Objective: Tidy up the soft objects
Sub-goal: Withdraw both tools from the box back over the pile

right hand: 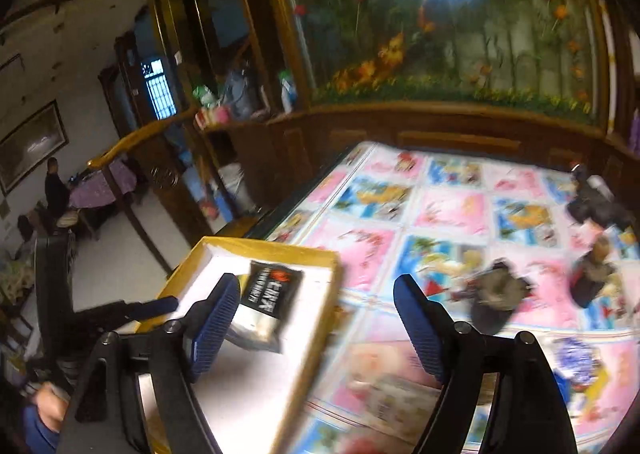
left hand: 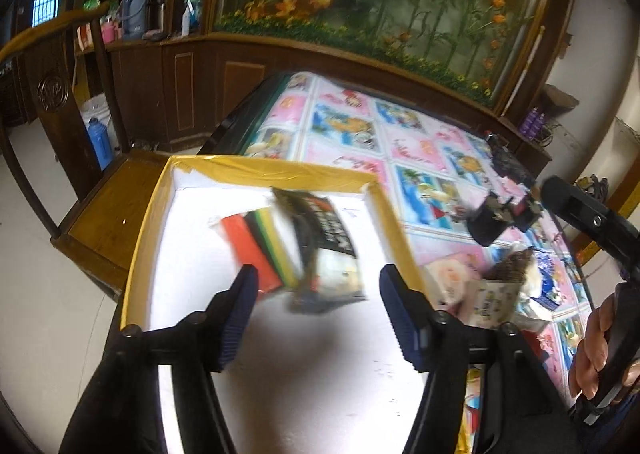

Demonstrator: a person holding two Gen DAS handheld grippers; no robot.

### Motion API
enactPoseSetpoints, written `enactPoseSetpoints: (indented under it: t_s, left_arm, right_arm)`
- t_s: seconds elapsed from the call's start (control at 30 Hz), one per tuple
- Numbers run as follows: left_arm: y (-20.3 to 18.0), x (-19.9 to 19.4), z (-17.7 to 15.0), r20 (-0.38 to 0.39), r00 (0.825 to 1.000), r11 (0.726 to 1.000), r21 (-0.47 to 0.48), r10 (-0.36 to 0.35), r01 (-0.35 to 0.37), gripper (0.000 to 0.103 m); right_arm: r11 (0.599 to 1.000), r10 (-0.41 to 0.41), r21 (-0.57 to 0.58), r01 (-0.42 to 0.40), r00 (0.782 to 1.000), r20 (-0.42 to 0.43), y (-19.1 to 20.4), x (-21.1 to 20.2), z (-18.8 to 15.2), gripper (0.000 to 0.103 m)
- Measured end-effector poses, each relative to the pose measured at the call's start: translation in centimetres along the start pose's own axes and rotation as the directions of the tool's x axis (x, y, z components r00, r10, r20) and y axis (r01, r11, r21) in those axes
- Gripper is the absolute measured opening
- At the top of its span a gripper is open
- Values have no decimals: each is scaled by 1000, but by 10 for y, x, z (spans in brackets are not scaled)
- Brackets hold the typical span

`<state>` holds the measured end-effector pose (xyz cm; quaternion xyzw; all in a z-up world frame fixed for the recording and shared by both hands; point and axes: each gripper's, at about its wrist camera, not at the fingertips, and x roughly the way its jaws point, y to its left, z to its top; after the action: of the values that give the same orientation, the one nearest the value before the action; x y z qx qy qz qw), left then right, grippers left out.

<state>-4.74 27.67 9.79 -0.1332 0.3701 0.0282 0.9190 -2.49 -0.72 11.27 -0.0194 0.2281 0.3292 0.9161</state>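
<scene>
A box with a yellow rim (left hand: 280, 170) and a white inside stands at the table's left end. In it lie a red, yellow and green pack (left hand: 256, 246) and a black printed packet (left hand: 324, 238), blurred. My left gripper (left hand: 319, 272) hovers open above the box, its pads clear of the packet. My right gripper (right hand: 316, 280) is open and empty over the box's right rim (right hand: 320, 318), with the black packet (right hand: 272, 294) just beyond its left finger. In the right wrist view the left gripper (right hand: 152, 306) shows at the left edge.
The table wears a pink and blue cartoon cloth (right hand: 440, 214). On it lie a dark soft item (right hand: 496, 290), a blue patterned packet (right hand: 576, 362) and several more packets (left hand: 500, 286). A wooden chair (left hand: 112, 206) stands left of the box. Dark wall panelling runs behind.
</scene>
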Motion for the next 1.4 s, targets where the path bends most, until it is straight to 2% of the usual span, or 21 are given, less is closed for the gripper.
enactPoseSetpoints:
  t_s: [0.1, 0.13, 0.27, 0.3, 0.37, 0.4, 0.5, 0.57, 0.67, 0.77, 0.87, 0.9, 0.97, 1.0, 1.03, 1.07, 1.1, 1.13, 1.2, 1.33, 1.4]
  left_arm:
    - [-24, -15, -10, 34, 999, 999, 33, -39, 37, 64]
    - [-33, -18, -13, 40, 998, 998, 43, -54, 52, 64]
    - [-66, -24, -27, 43, 993, 990, 84, -114, 110, 64]
    - [-75, -24, -30, 44, 991, 988, 98, -126, 121, 64]
    - [-89, -26, -36, 44, 988, 983, 110, -149, 143, 64]
    - [-96, -25, -40, 36, 986, 980, 116, -165, 160, 64]
    - [-112, -20, -52, 3, 982, 974, 129, -190, 188, 64]
    - [-119, -18, -61, -16, 982, 971, 146, -190, 191, 64]
    - [-123, -14, -70, -38, 980, 968, 154, -194, 198, 64]
    - [-128, -12, -76, -56, 979, 965, 163, -197, 203, 64]
    - [-131, -8, -77, -65, 977, 963, 163, -205, 213, 64]
    - [-132, -8, -77, -62, 976, 963, 158, -210, 217, 64]
    - [-131, -9, -77, -59, 973, 962, 148, -223, 230, 64]
    - [-131, -9, -77, -58, 972, 962, 142, -227, 234, 64]
    - [-131, -9, -78, -57, 971, 961, 138, -234, 240, 64]
    - [-130, -9, -79, -58, 968, 959, 136, -244, 250, 64]
    - [-130, -7, -79, -63, 966, 957, 135, -250, 256, 65]
    - [-131, -5, -80, -68, 966, 957, 136, -251, 258, 65]
    - [-134, -2, -81, -79, 965, 954, 146, -252, 261, 65]
    - [-142, -4, -84, -79, 960, 947, 163, -269, 278, 65]
    - [-146, -8, -85, -71, 960, 944, 175, -271, 279, 65]
  right_arm:
    - [995, -68, -66, 79, 986, 154, -13, -59, -17, 103]
    - [992, -71, -87, 90, 978, 198, -19, -79, -24, 103]
    - [977, -189, -57, 205, 959, 212, -47, -118, -63, 103]
    - [980, -173, -60, 189, 964, 202, -53, -122, -70, 103]
    - [981, -190, -19, 192, 979, 79, -73, -120, -85, 100]
    - [980, -197, 6, 197, 979, 58, -82, -123, -90, 95]
    - [974, -225, 9, 225, 974, -31, -103, -126, -109, 95]
    - [963, -270, -32, 269, 953, -140, -109, -121, -123, 95]
    - [968, -243, -15, 250, 923, -297, -121, -107, -141, 95]
    - [965, -249, 1, 264, 913, -324, -127, -113, -131, 87]
    - [970, -166, 139, 199, 962, -218, -135, -149, -87, 89]
    - [965, -160, 186, 185, 977, -144, -140, -166, -75, 103]
    - [958, -167, 243, 156, 986, 26, -146, -190, -78, 103]
    - [948, -177, 280, 153, 982, 63, -151, -193, -95, 103]
    - [931, -216, 291, 219, 975, -44, -155, -178, -107, 103]
    - [906, -257, 273, 322, 934, -247, -162, -156, -123, 103]
    - [900, -222, 290, 325, 915, -337, -172, -142, -140, 97]
    - [897, -183, 329, 295, 925, -332, -178, -139, -147, 83]
    - [860, -134, 437, 264, 942, -307, -190, -145, -151, 82]
    - [852, -141, 478, 213, 973, -182, -174, -160, -141, 82]
    - [845, -56, 522, 115, 990, -127, -153, -162, -145, 82]
